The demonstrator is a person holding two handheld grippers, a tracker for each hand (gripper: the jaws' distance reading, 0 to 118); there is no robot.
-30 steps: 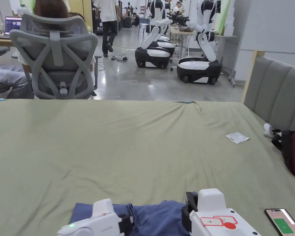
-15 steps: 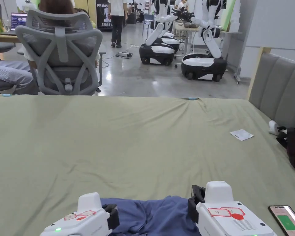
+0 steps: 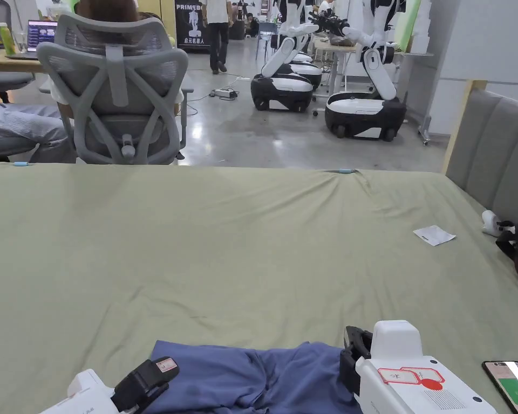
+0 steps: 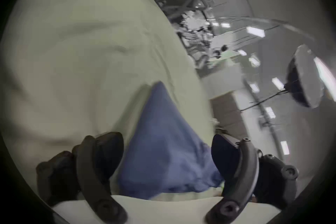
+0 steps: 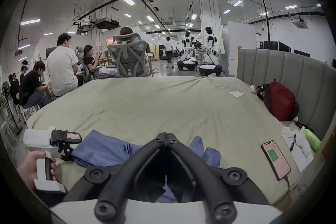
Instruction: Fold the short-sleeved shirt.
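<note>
right gripper (image 5: 166, 134) low at the near edge, jaws pressed together with nothing between; left gripper (image 4: 167, 160) spread wide, blue shirt (image 3: 252, 377) bunched between its jaws on the green sheet (image 3: 242, 253). phone (image 3: 514, 384) at right, office chair (image 3: 117, 91) beyond.

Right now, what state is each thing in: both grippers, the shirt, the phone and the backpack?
Left gripper: jaws open, shirt cloth between them, not clamped.
Right gripper: jaws shut tip to tip; whether cloth is pinched I cannot tell.
Blue shirt: bunched and wrinkled on the bed, not yet folded.
Phone: lying flat, screen lit, cable plugged in.
Red backpack: leaning against the headboard.
Green sheet: spread, lightly creased.
</note>
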